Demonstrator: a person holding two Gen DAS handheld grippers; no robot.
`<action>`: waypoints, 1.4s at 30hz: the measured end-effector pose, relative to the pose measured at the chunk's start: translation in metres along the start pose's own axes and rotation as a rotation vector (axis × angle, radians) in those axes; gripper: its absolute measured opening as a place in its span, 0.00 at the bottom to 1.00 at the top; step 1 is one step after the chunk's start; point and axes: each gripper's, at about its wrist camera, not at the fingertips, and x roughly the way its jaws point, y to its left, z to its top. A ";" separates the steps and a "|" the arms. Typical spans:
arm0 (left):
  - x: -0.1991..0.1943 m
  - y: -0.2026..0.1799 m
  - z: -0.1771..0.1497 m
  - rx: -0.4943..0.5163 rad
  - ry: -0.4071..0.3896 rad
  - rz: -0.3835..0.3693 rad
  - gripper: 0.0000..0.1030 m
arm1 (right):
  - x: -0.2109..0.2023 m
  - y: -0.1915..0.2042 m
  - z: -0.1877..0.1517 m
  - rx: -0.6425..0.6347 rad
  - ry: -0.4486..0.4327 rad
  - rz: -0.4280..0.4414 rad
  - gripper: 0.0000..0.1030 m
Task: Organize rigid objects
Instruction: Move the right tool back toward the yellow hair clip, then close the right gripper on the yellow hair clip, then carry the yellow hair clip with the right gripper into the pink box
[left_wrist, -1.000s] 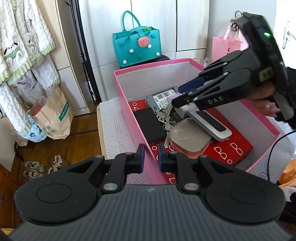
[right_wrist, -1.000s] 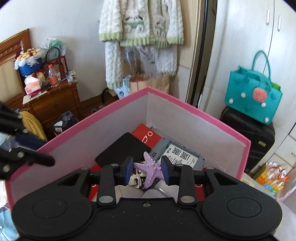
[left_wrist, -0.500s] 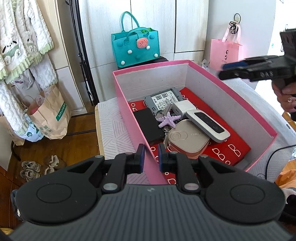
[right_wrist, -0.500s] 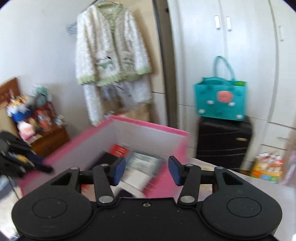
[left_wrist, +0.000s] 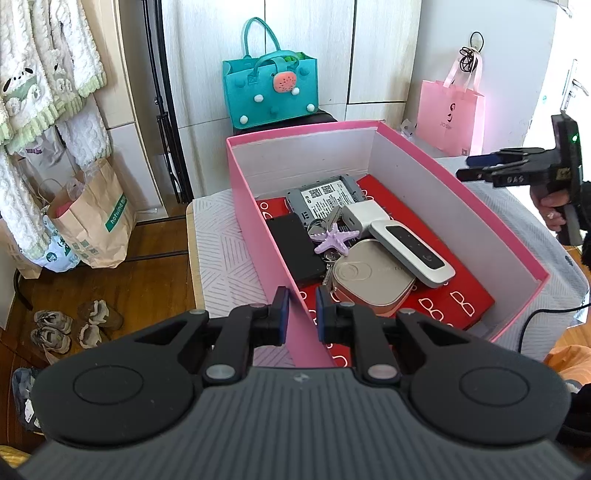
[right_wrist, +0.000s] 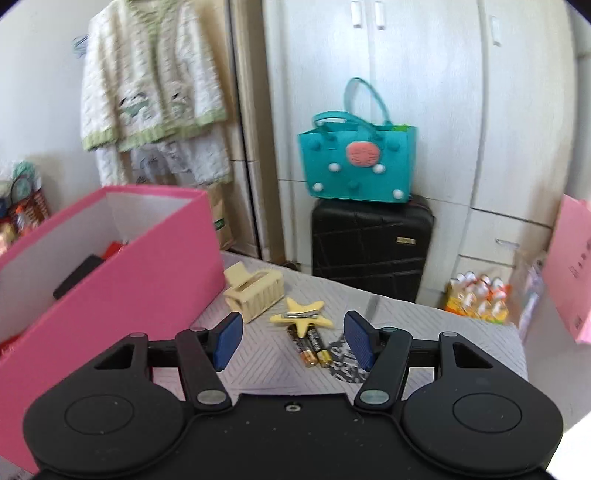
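Surroundings: teal felt bag (right_wrist: 357, 162) on a black suitcase (right_wrist: 371, 249), upper centre of the right wrist view; cream knit jacket (right_wrist: 147, 96) hanging upper left; pink bag (left_wrist: 448, 118) upper right of the left wrist view.
Box: pink cardboard box (left_wrist: 255, 221), white inside, centre of the left wrist view, standing on the quilted grey worktop (right_wrist: 258, 354).
Box contents: purple starfish (left_wrist: 335, 237) on keys, beside a black slab (left_wrist: 295, 251), oval tin (left_wrist: 369, 280) and white-grey remote (left_wrist: 410, 251).
Loose items: cream claw clip (right_wrist: 255, 291), yellow star clip (right_wrist: 301, 317), two batteries (right_wrist: 310, 347), lower centre of the right wrist view.
Left gripper (left_wrist: 299, 317): narrow, pinching the box's near wall.
Right gripper (right_wrist: 291, 341): jaws just widened, nothing between them, above the batteries.
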 end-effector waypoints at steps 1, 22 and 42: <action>0.000 0.000 0.000 -0.003 0.001 0.000 0.13 | 0.005 0.003 -0.001 -0.036 0.000 0.017 0.64; -0.002 0.001 0.018 -0.095 0.052 0.035 0.10 | 0.109 0.024 0.029 -0.530 0.076 0.180 0.72; 0.001 -0.003 0.018 -0.127 0.061 0.070 0.08 | -0.029 0.057 0.052 -0.131 -0.188 0.098 0.63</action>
